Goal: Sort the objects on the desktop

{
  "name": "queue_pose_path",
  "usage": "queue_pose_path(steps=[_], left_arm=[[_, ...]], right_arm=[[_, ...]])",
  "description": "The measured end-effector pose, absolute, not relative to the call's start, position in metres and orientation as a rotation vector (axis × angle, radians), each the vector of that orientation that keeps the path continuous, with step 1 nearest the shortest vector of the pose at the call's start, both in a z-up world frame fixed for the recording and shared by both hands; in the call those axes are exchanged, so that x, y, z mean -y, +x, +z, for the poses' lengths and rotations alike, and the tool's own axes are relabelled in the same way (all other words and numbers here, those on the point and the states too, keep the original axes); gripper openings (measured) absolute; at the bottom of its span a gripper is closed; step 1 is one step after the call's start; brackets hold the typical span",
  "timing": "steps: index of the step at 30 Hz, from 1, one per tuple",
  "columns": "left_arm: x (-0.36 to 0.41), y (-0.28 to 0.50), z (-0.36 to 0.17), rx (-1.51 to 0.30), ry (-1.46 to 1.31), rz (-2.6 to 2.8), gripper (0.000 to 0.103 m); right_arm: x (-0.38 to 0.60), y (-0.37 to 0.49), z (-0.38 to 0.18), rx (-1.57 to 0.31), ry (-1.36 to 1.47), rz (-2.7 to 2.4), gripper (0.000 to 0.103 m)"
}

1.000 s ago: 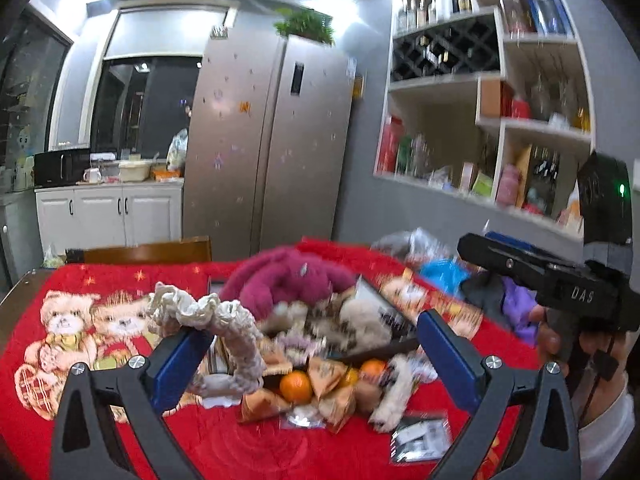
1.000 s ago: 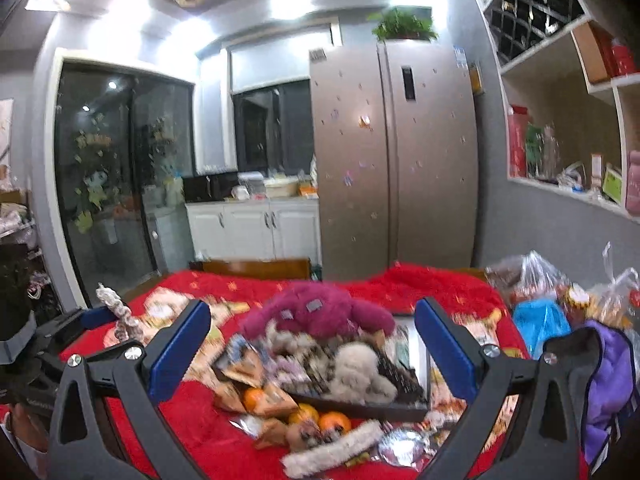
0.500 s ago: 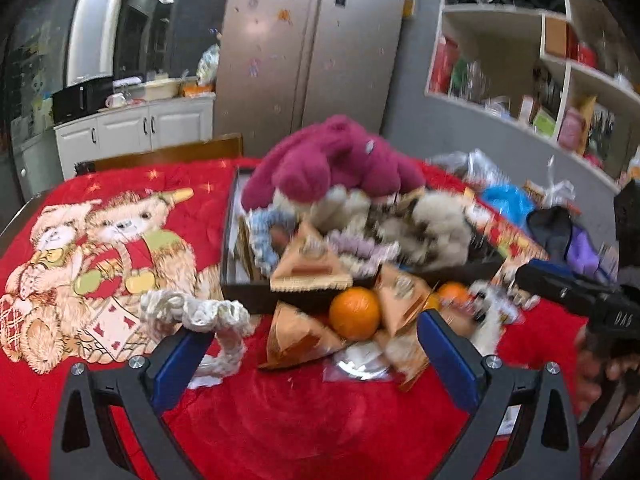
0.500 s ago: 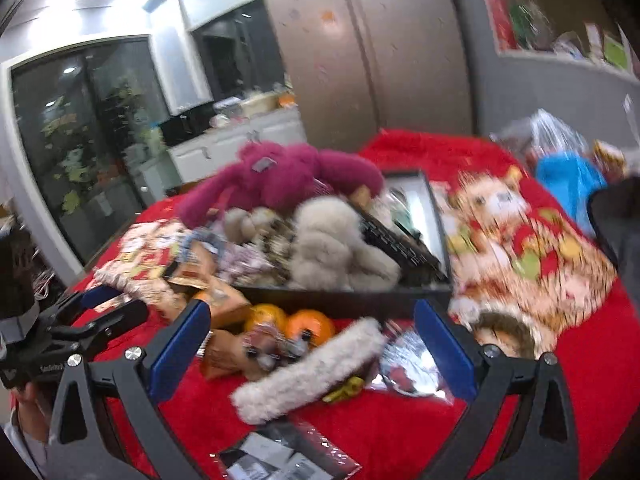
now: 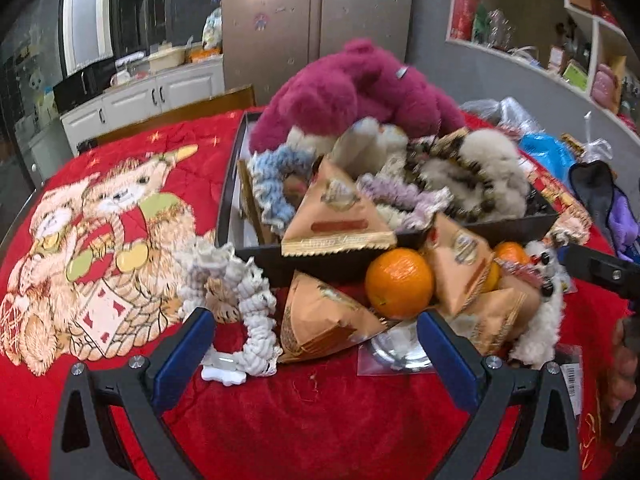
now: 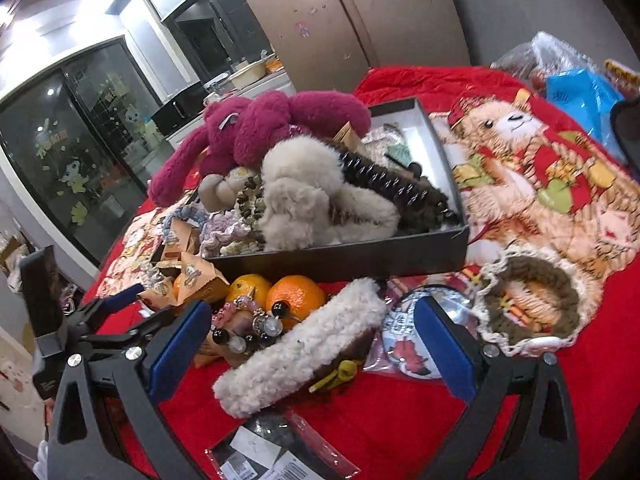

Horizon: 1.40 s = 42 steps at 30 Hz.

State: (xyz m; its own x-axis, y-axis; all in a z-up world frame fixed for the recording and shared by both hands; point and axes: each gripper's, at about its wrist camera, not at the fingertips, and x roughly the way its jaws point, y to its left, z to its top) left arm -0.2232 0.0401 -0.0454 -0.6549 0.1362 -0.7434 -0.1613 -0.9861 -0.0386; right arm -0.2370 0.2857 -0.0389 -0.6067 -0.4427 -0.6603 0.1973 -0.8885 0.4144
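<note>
Plush magenta bear (image 5: 360, 92) fuzzy; red tablecloth (image 5: 320, 420) velvety quilted cloth; black tray (image 6: 344, 258) matt card; snack packets (image 5: 338, 220) paper-like; oranges (image 5: 400, 282) glossy, dimpled; fleecy headband (image 6: 296, 344).

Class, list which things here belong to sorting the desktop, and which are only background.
Job: black tray, orange, triangular snack packet, white scrunchie, fluffy headband, left gripper.
Background: fridge, wall shelves, kitchen cabinets.
</note>
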Motion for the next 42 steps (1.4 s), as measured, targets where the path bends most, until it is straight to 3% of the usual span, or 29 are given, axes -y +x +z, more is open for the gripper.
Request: queue_pose_path(steps=[11,15,30,36,38,42], left_arm=[[-0.040,-0.230,-0.056,-0.048,-1.311,2.690,0.103],[-0.037,-0.231,-0.057,-0.023,-1.323,2.678,0.103],[-0.033,-0.235,-0.059,-0.006,-1.321,2.671,0.103],[-0.033,-0.234,-0.057,0.000,-1.292,2.663,0.090],[-0.035,-0.231,-0.055,0.003,-1.269,2.645,0.073],[-0.035,-0.224,-0.053,0.016,-1.257,2.648,0.054]], right_arm=[[-0.281,-0.244,-0.046,0.403,1.195,-2.524,0.100],[-0.275,-0.242,-0.047,0.403,1.203,-2.480,0.079],[-0.277,-0.238,-0.048,0.426,1.212,-2.475,0.049],[-0.279,-0.231,-0.038,0.423,1.160,-2.492,0.044],[-0.278,-0.228,-0.035,0.414,1.135,-2.501,0.043],[-0.273,-0.221,-0.025,0.384,1.078,-2.512,0.041]])
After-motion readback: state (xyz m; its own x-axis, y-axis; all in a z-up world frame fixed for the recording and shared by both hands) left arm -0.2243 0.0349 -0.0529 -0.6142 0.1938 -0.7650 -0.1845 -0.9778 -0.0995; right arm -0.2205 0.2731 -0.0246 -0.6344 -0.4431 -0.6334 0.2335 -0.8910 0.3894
